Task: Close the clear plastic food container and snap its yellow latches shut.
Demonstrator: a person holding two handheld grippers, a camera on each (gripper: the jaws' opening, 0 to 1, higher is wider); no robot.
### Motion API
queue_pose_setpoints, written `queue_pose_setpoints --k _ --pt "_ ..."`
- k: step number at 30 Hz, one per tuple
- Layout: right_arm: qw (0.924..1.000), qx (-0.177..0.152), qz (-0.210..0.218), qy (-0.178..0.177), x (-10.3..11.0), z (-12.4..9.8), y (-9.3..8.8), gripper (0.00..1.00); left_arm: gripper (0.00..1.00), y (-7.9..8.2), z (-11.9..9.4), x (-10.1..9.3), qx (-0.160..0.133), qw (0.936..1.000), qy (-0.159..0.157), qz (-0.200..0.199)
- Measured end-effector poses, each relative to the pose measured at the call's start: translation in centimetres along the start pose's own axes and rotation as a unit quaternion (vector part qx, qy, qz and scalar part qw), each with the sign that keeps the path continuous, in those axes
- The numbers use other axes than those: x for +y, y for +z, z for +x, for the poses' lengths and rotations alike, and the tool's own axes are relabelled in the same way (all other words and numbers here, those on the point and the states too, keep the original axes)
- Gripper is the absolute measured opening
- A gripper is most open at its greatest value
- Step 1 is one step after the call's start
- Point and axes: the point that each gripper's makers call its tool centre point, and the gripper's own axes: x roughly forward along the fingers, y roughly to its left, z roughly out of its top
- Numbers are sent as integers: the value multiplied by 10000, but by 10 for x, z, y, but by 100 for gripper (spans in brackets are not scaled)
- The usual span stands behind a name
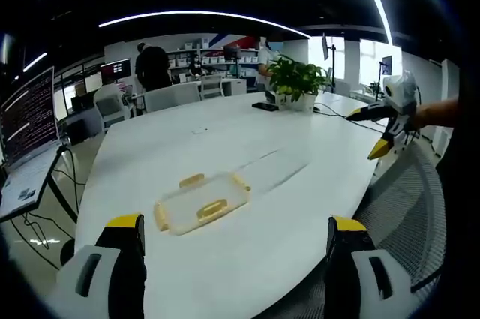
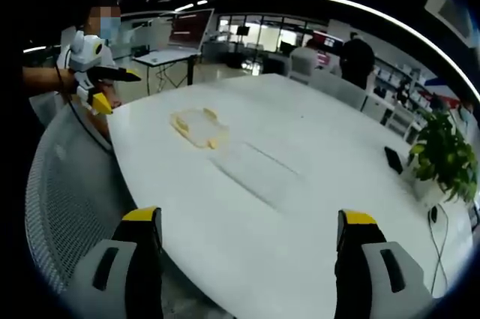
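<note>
The food container lies on the desk near one end; a potted plant and a phone sit on its far end.

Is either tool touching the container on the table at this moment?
No. In the left gripper view the container lies alone on the table, with the left tool open and short of it, nearer the camera.

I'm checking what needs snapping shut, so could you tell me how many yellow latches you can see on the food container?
3 on the container: one on its far edge, one at the right corner, one on the near side. A fourth, at the left end, may be hidden or blurred.
</note>
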Motion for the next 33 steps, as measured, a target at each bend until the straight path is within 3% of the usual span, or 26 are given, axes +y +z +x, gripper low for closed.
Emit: queue_pose_setpoints --k 33 --pt "10000 42 -43 32 -3 0 0 95 99 3 0 2 -26 10000 -22 21"
